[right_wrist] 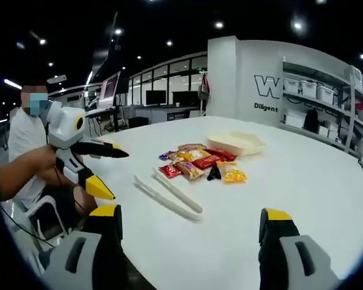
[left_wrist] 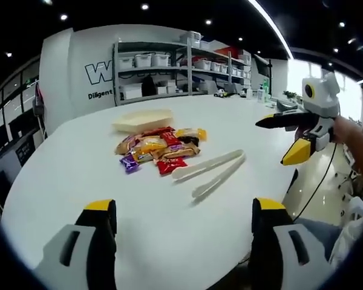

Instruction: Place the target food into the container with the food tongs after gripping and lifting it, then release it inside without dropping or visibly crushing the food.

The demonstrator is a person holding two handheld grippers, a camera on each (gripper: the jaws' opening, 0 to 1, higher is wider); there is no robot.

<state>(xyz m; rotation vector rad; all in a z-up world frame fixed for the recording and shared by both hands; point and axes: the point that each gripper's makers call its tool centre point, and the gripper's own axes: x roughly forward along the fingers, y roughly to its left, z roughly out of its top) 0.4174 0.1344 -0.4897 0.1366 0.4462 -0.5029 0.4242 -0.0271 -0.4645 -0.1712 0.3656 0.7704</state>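
White plastic food tongs (left_wrist: 209,172) (right_wrist: 169,196) lie flat on the white round table (left_wrist: 78,175), untouched. Beyond them is a pile of wrapped snacks (left_wrist: 160,148) (right_wrist: 199,162) in red, yellow, orange and purple. A shallow beige container (left_wrist: 142,119) (right_wrist: 236,143) sits just behind the pile. My left gripper (left_wrist: 183,208) (right_wrist: 116,174) is open above the near table edge, holding nothing. The right gripper (right_wrist: 192,216) (left_wrist: 278,140) is open too, off the table's side, away from the tongs.
Metal shelves with white bins (left_wrist: 169,66) (right_wrist: 327,96) stand against the far wall. A person (right_wrist: 24,151) in a white top holds the left gripper, beside a white chair (right_wrist: 45,217). Desks with monitors (right_wrist: 163,99) fill the background.
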